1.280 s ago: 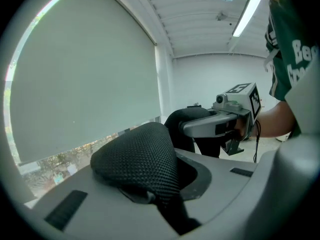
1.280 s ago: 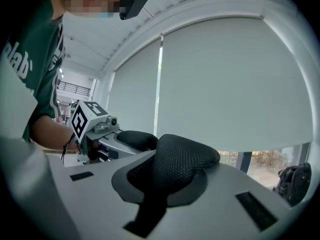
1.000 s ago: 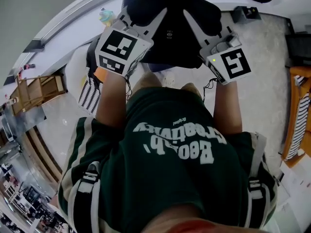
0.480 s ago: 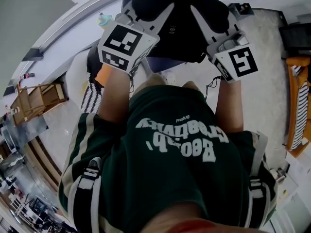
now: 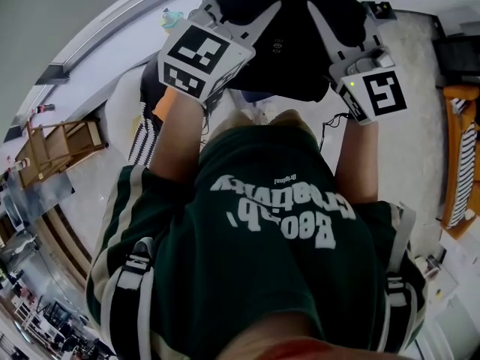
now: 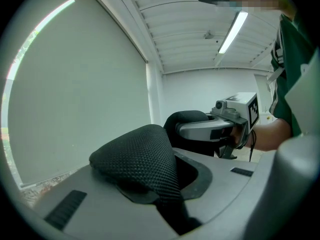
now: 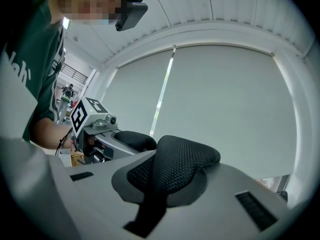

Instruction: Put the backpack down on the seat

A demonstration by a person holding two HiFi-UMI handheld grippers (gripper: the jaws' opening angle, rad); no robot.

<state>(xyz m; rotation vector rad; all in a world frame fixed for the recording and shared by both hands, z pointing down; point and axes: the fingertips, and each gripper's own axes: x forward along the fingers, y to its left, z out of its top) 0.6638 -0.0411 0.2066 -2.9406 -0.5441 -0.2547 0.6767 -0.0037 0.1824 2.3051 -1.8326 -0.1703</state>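
**Arms.** 2 bare forearms reach forward from a green shirt [image 5: 262, 261], roughly parallel, wrists level, 1 tool in each hand. Left tool [image 6: 172, 199] and right tool [image 7: 152, 206] angle inward toward each other; each is in the other's gripper view.

**Task item.** 1 black backpack [image 5: 292, 43], held up in front of the chest between the 2 tools, clear of the speckled floor [image 5: 420, 133] and resting on nothing that shows.

**Surroundings.**
- 1 striped cloth [image 5: 144, 137], lower left of the backpack.
- 1 wooden frame [image 5: 60, 145], far left.
- 1 wooden unit [image 5: 457, 163], at the right edge.
- 1 pale window blind [image 7: 230, 104], beyond the straps.
- 1 ceiling strip light [image 6: 232, 31].

Nothing stands between the tools and the backpack.

**Tools.**
- Left: jaws nearly together, pinching a padded mesh strap [image 6: 140, 156] that bulges up above them.
- Right: jaws nearly together, pinching a second mesh strap [image 7: 177, 166] in the same way.
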